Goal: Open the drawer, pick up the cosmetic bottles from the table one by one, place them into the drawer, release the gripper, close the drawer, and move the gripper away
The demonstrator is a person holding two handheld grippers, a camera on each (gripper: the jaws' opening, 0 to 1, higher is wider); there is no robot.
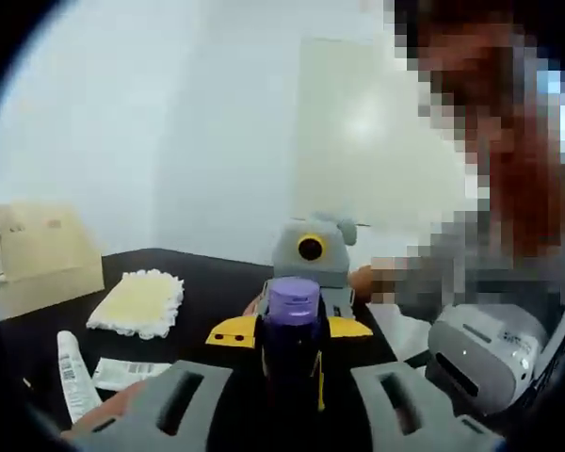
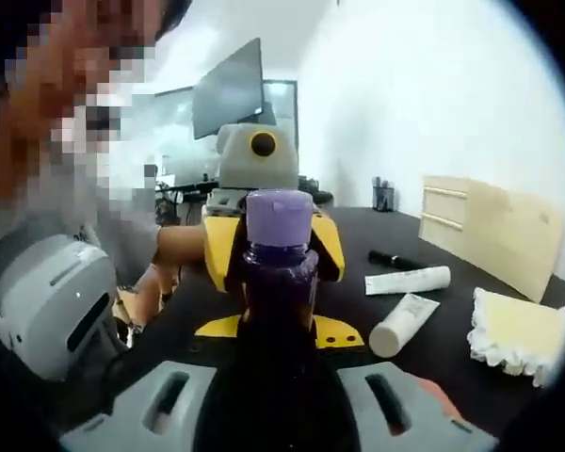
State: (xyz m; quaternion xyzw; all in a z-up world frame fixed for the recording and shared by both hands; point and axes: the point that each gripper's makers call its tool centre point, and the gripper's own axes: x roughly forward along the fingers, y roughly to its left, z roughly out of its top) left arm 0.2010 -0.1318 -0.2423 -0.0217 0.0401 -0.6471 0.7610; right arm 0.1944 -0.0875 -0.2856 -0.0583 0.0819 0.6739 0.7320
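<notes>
One dark bottle [image 2: 278, 282] with a purple cap is showing between the claws. Two white tubes [image 2: 407, 280] [image 2: 402, 325] and one black pen-like stick [image 2: 388, 257] are lying on the counter [image 2: 452, 348]. One yellow frilled cloth [image 2: 516, 334] is lying there too, and one beige drawer box [image 2: 494, 231] is standing behind it.

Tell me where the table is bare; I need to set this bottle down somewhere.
Bare patches: between the cloth and the bottle, and between the white tubes and the cloth. It is crowded round the tubes and black pen, and where both grippers meet at the bottle.
</notes>
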